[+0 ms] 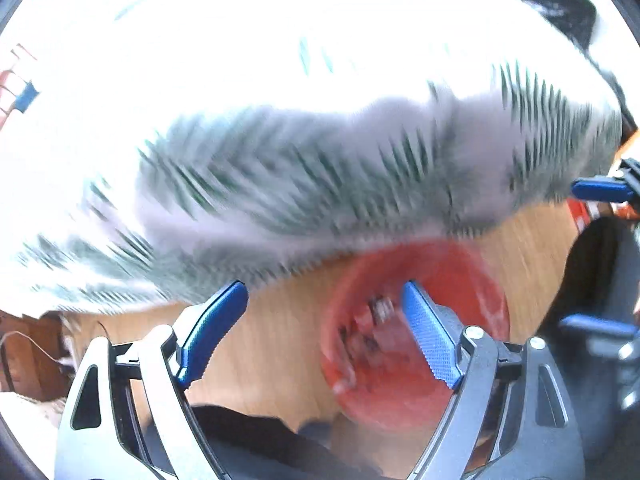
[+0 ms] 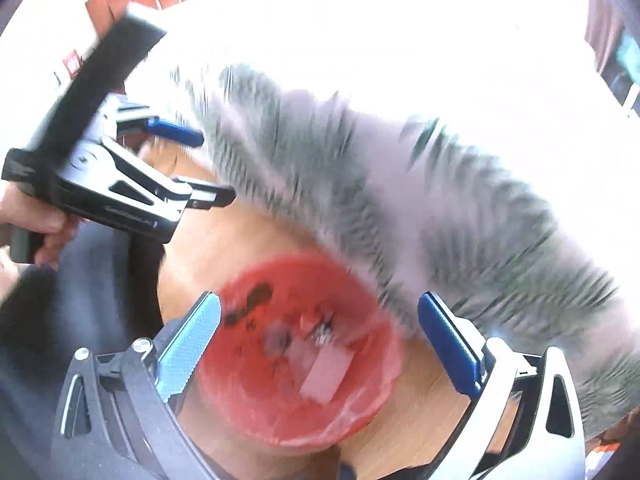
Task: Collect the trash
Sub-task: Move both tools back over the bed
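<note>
A red bin (image 2: 300, 392) stands on the wooden floor, seen from above, with scraps of trash (image 2: 320, 360) in it: a pale flat piece and small dark bits. It also shows in the left wrist view (image 1: 416, 360). My right gripper (image 2: 320, 344) is open and empty above the bin. My left gripper (image 1: 324, 332) is open and empty, its right finger over the bin's rim. The left gripper also shows in the right wrist view (image 2: 192, 168), held in a hand at the left. Both views are blurred.
A white cloth with dark green stripes (image 1: 320, 176) hangs over an edge just beyond the bin; it also shows in the right wrist view (image 2: 440, 208). The wooden floor (image 1: 264, 352) lies around the bin. The person's dark clothing (image 2: 60, 340) is at the left.
</note>
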Available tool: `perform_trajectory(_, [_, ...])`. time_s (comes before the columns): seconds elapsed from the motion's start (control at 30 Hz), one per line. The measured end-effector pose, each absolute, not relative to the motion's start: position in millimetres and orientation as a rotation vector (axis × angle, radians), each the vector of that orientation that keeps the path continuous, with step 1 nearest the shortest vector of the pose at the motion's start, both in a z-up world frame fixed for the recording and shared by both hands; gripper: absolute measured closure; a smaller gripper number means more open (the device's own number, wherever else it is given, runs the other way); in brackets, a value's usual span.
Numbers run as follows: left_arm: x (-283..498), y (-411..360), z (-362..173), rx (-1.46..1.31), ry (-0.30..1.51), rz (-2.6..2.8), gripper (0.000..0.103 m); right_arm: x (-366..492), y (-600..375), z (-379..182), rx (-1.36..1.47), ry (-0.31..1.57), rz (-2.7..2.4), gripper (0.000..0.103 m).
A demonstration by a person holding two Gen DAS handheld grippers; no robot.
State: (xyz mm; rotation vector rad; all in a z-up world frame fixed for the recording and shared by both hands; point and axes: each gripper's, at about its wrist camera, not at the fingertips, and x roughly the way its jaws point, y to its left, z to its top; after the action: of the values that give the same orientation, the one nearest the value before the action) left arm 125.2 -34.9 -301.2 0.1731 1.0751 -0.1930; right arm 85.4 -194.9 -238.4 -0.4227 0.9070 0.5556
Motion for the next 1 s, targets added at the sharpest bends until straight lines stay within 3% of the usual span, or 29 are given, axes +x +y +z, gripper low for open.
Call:
perform_trajectory(0.07, [136.1,-27.2,-275.3,0.171,1.009,-0.164,0.006,94.9,-192.8,-210.7,-0.432,0.836,0.546,0.005])
perform_trajectory(0.27, [195.0,-14.2,-227.8,0.149,0.903,-0.148,0.006,151.9,-181.8,-160.3,-0.504,0.698,0.533,0.005])
perform_trajectory(0.47, [266.4,-19.1,-218.5,0.138,0.879,-0.119,0.006,242.0,-165.7,-134.5,-0.542,0.626,0.529,0.005])
perform_trajectory(0.73, [338.8,-15.4,-226.6,0.066,0.896,-0.089,0.006,348.6,-137.9,-134.1,-0.681,0.553,0.567,0.005])
perform_trajectory(1.0, [359.6,-11.1,-236.9,0.059,0.918,-0.094,0.006,433.6,-129.0,-150.0,-0.744,0.566,0.609,0.005])
